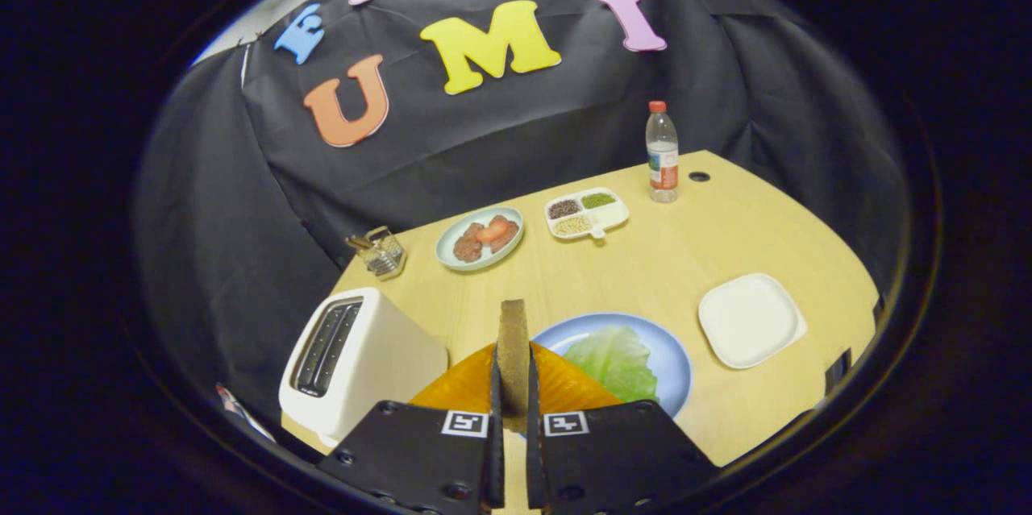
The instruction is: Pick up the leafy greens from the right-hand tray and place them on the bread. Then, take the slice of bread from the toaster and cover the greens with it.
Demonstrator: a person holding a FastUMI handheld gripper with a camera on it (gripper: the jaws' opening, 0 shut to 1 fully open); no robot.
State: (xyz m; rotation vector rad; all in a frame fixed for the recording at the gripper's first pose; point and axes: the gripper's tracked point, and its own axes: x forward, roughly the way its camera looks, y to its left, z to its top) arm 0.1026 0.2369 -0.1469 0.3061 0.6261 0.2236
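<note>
slice of bread [513, 354] held upright and edge-on between the two fingers of the gripper [513, 386], both pressing its faces; it hangs above the near rim of a blue plate [673, 354]. leafy greens [614, 362] lie on that plate, just right of the fingers. white toaster [355, 362] stands left of the fingers, slots up. empty white square tray [751, 320] lies right of the plate. beyond, on the wooden table [645, 273]: plate of meat slices [480, 238], divided dish of grains [587, 213], water bottle [662, 152], small wire basket [380, 251].
</note>
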